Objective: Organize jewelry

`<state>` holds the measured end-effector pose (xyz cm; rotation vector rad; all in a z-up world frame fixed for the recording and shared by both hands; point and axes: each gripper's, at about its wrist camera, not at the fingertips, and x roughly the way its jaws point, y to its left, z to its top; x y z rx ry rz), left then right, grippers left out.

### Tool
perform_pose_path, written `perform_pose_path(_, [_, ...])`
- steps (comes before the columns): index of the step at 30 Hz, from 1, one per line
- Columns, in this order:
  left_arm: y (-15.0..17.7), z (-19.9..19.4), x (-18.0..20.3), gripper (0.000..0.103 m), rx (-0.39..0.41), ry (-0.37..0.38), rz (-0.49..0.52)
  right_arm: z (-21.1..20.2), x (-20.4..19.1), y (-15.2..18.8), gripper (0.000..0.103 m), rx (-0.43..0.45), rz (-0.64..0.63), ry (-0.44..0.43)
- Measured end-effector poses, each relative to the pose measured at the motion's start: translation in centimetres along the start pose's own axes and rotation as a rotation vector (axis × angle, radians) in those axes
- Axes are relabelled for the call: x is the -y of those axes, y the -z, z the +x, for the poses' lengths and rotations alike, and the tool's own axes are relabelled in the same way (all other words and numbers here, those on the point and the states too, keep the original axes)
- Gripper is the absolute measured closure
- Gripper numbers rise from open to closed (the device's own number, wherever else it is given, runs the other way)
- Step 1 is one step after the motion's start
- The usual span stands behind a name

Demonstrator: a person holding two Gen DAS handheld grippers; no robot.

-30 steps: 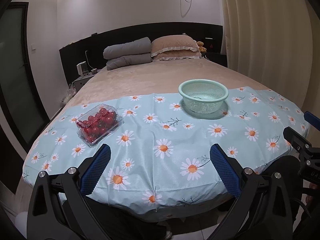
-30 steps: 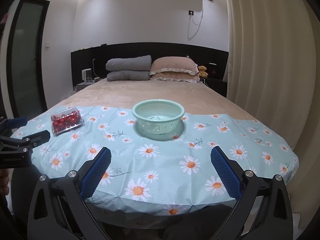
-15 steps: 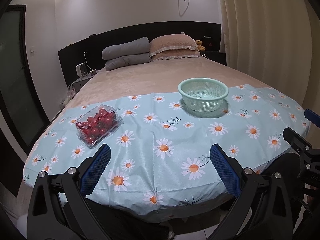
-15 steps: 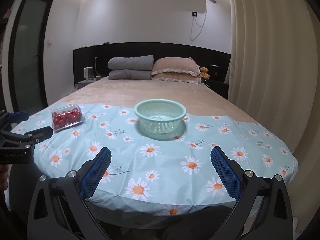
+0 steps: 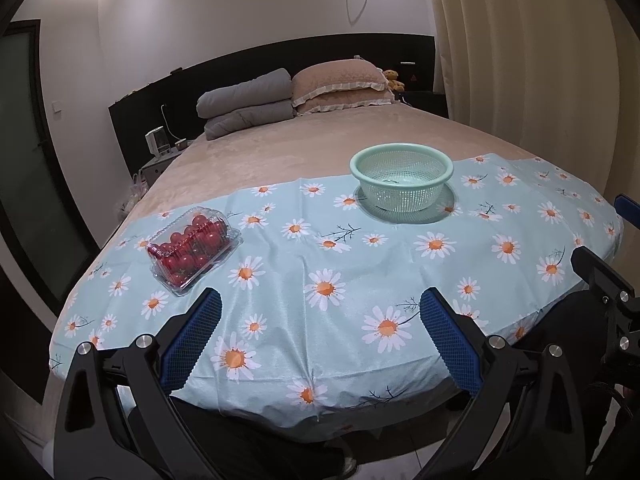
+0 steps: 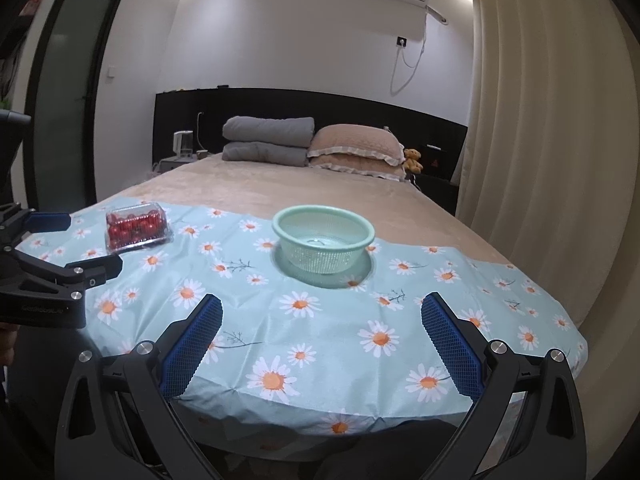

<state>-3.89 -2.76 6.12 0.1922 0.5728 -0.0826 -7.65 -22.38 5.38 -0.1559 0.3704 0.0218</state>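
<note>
Both tongs, left and right, rose slightly, spread wide, empty.

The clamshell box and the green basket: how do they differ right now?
The clamshell box is clear, rectangular and lidded shut; the green basket is opaque mint, round, perforated and open-topped. The box is packed with red cherry tomatoes; the basket looks nearly empty. The box lies nearer the left gripper, the basket farther back and to the right. Both rest on the daisy cloth, untouched.

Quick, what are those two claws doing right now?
Left claw: open, holding nothing.
Right claw: open, holding nothing.
</note>
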Motion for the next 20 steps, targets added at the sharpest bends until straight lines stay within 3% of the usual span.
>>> perform_pose_path(12, [-0.1,1.8,-0.4,0.006,-0.048,0.029,-0.018,1.1,0.8,0.4,0.008,-0.030,0.038,0.004])
perform_pose_path(20, [-1.6,2.4,-1.2,0.006,-0.033,0.028,-0.057,2.2,2.1,0.4,0.008,-0.045,0.059,0.026])
